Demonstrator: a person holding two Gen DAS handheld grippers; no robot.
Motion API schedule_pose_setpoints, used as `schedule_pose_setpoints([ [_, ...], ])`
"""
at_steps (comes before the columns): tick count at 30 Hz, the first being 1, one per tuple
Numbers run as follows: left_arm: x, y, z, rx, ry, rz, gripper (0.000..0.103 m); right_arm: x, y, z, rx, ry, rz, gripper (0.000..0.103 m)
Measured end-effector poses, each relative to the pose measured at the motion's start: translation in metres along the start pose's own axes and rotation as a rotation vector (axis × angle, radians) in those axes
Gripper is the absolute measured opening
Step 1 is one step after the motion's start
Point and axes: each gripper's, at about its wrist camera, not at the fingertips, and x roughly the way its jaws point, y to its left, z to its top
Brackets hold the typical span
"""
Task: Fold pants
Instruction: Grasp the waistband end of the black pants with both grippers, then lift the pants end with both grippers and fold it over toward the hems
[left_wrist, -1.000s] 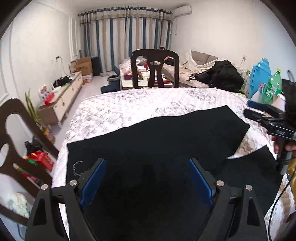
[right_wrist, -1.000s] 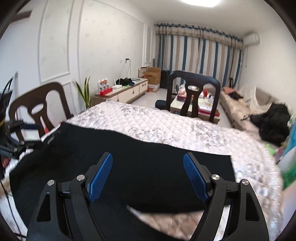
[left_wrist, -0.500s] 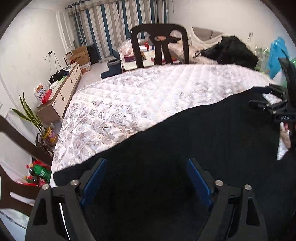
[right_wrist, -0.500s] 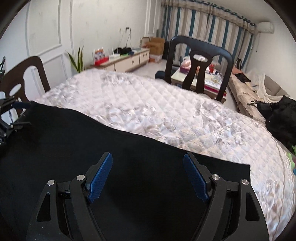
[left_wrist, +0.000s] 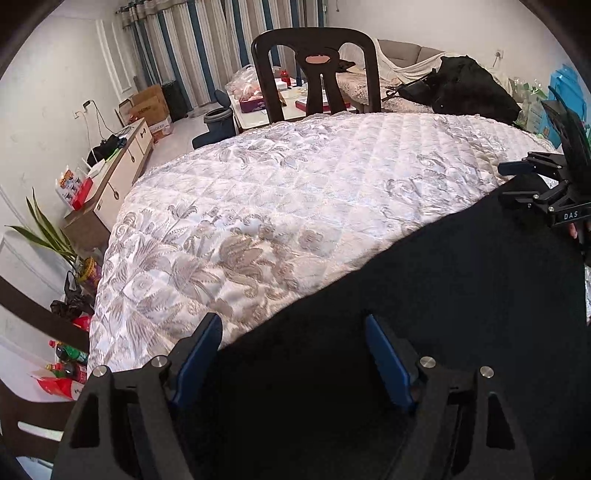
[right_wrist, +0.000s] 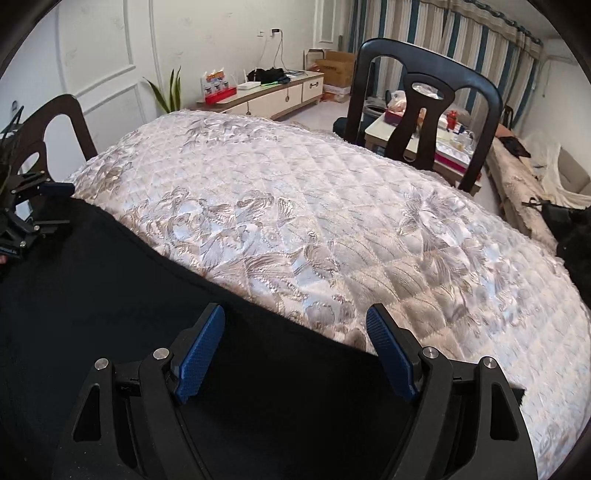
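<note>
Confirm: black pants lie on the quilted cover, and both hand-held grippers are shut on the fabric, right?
Not quite. Both hand-held grippers, left and right, are open above the black pants, as each wrist view shows. The pants do lie on the quilted cover.

both claws lower and nearer, pants (left_wrist: 461, 314) edge drawn closer

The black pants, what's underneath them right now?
The black pants lie on a quilted floral cover, which shows beyond their far edge. What lies beneath the fabric itself is hidden. Both grippers, left and right, are open above them.
</note>
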Motion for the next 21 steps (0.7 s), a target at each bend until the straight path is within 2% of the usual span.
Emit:
schedule_pose_setpoints([
  [3,0.006,0.009,0.003,-0.015,-0.003,-0.037,0.084,0.001,-0.007,-0.002,0.027,-0.008,0.051,0.079],
  [6,0.011,0.019,0.003,-0.059,0.01,-0.087,0.087,0.0,-0.003,-0.004,0.009,-0.006,0.042,0.079],
  [9,0.011,0.018,0.003,-0.04,0.013,-0.089,0.088,-0.002,0.0,-0.004,-0.007,0.014,0.053,0.079],
  [12,0.011,0.016,0.006,-0.017,0.026,-0.109,0.085,-0.005,0.001,-0.005,-0.016,0.019,0.053,0.072],
  [14,0.01,0.014,0.006,0.004,0.022,-0.127,0.08,-0.008,0.005,-0.007,-0.029,0.013,0.053,0.063],
  [16,0.008,0.011,0.007,0.033,0.011,-0.157,0.065,-0.01,0.007,-0.009,-0.038,0.012,0.037,0.053],
  [21,0.006,0.004,0.007,0.075,0.013,-0.184,0.058,-0.013,0.01,-0.012,-0.044,0.006,0.044,0.041],
])
